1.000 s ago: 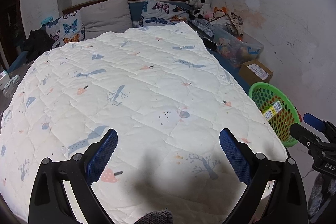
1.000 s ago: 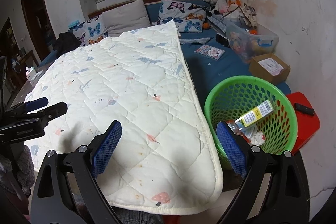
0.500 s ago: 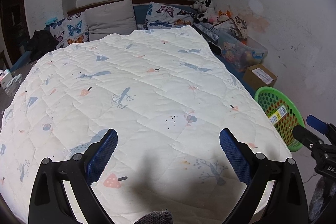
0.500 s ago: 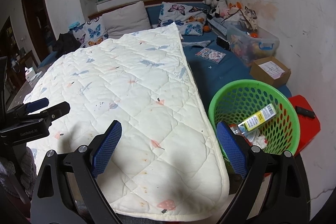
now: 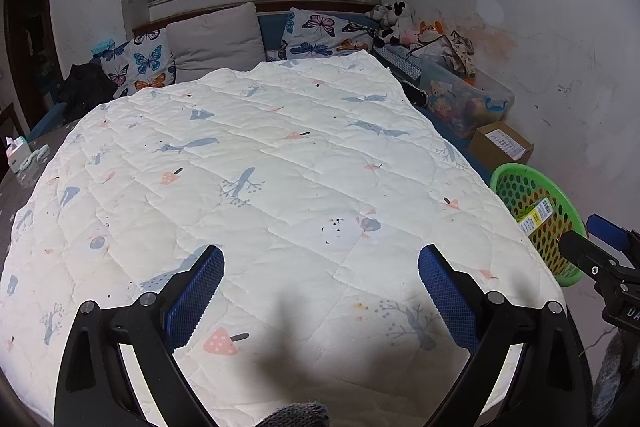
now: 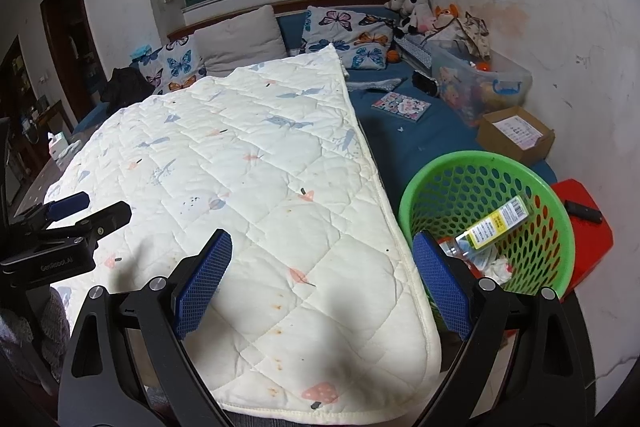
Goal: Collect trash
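A green plastic basket (image 6: 532,179) stands on the floor right of the bed. It holds a clear bottle with a yellow label (image 6: 494,223) and crumpled paper (image 6: 496,265). The basket also shows in the left wrist view (image 5: 504,175). My right gripper (image 6: 322,259) is open and empty above the quilt's (image 6: 248,167) near right corner, its right finger beside the basket rim. My left gripper (image 5: 320,273) is open and empty above the quilt's (image 5: 260,167) near end. Each gripper shows at the edge of the other's view.
A blue mattress strip (image 6: 404,143) with a booklet (image 6: 401,105) lies right of the quilt. A cardboard box (image 6: 516,133), a clear toy bin (image 6: 480,83), plush toys and pillows (image 6: 236,43) line the wall. A red stool (image 6: 588,231) with a black remote stands beside the basket.
Both grippers have drawn back and risen a little, so the bed and basket look farther away. Both stay open and empty.
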`<state>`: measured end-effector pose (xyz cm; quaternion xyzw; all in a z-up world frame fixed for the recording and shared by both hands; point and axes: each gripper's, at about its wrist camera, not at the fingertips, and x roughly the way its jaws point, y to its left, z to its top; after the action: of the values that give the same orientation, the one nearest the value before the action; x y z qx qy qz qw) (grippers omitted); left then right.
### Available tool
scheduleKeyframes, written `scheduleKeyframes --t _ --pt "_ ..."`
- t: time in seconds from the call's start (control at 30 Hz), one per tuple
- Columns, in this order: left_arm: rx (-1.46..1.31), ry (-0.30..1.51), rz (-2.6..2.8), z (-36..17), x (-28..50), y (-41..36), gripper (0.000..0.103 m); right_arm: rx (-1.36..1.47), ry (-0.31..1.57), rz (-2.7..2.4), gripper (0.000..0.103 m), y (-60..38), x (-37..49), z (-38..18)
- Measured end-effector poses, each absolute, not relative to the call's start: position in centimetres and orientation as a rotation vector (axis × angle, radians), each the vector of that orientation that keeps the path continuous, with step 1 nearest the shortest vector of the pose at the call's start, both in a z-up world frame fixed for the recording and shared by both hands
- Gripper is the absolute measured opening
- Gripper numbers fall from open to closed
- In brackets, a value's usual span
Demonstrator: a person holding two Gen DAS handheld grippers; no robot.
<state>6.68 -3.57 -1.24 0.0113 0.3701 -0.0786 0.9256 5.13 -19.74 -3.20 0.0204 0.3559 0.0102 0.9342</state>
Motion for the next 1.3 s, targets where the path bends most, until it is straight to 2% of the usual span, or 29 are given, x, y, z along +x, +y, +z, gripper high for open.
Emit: scheduleKeyframes --t 1.3 --pt "0.039 0.729 -0.188 -1.1 5.9 -5.0 0.094 0.050 0.740 0.017 0.091 -19.6 4.8 -4.3"
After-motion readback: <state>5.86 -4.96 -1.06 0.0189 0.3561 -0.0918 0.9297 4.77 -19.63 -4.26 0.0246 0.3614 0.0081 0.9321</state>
